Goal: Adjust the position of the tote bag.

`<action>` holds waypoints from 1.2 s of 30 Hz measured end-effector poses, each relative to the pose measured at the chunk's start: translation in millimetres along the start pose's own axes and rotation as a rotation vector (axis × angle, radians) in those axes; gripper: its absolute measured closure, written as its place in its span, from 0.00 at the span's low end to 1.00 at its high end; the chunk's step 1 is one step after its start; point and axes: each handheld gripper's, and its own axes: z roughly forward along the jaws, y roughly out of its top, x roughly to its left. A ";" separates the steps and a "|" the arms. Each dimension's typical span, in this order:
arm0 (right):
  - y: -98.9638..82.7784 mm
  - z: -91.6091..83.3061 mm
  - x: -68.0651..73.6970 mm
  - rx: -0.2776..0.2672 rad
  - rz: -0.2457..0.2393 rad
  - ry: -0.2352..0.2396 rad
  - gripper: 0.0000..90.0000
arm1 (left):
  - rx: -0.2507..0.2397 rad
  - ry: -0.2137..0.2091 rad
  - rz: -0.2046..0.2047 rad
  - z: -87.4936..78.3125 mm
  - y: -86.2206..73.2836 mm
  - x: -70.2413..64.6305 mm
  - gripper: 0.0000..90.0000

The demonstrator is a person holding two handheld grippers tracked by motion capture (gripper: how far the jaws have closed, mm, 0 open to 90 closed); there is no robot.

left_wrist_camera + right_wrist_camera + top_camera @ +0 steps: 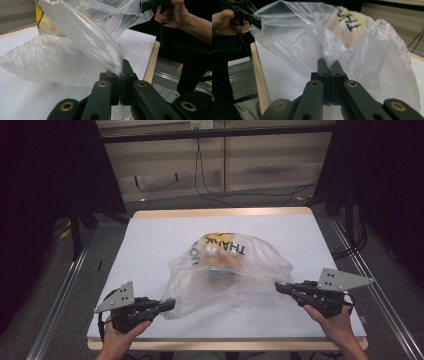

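Clamped black fingers of the left gripper pinch the clear crinkled plastic bag at lower left; the right gripper grips its right edge. Bag sits mid-frame on the white table.

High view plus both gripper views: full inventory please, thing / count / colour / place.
plastic bag: 1, clear with black "THANK YOU" lettering on a yellow patch, mid-table, pinched at two edges and pulled open between the grippers
contents of bag: blurred through the film, orange and pale shapes, count unclear
table: 1, white top with wooden rim, centre
cables: several, black, on the floor beyond the table
rails: 2, metal, on the floor either side of the table
left gripper: 1, black with grey plate, near-left edge, shut on the bag's edge
right gripper: 1, black with grey plate, near-right, shut on the bag's edge
hands: 2, at the bottom, one per gripper
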 end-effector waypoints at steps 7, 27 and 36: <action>12.3 -2.3 -0.8 -0.022 -0.016 -0.007 1.00 | -0.018 0.012 -0.004 -2.5 9.7 7.2 0.99; 47.4 0.2 -20.3 -0.098 -0.040 -0.015 1.00 | -0.082 0.064 0.032 -10.4 43.3 20.2 0.99; 65.3 -5.2 -21.0 -0.146 -0.063 -0.043 1.00 | -0.118 0.067 0.052 -12.3 63.3 26.6 0.99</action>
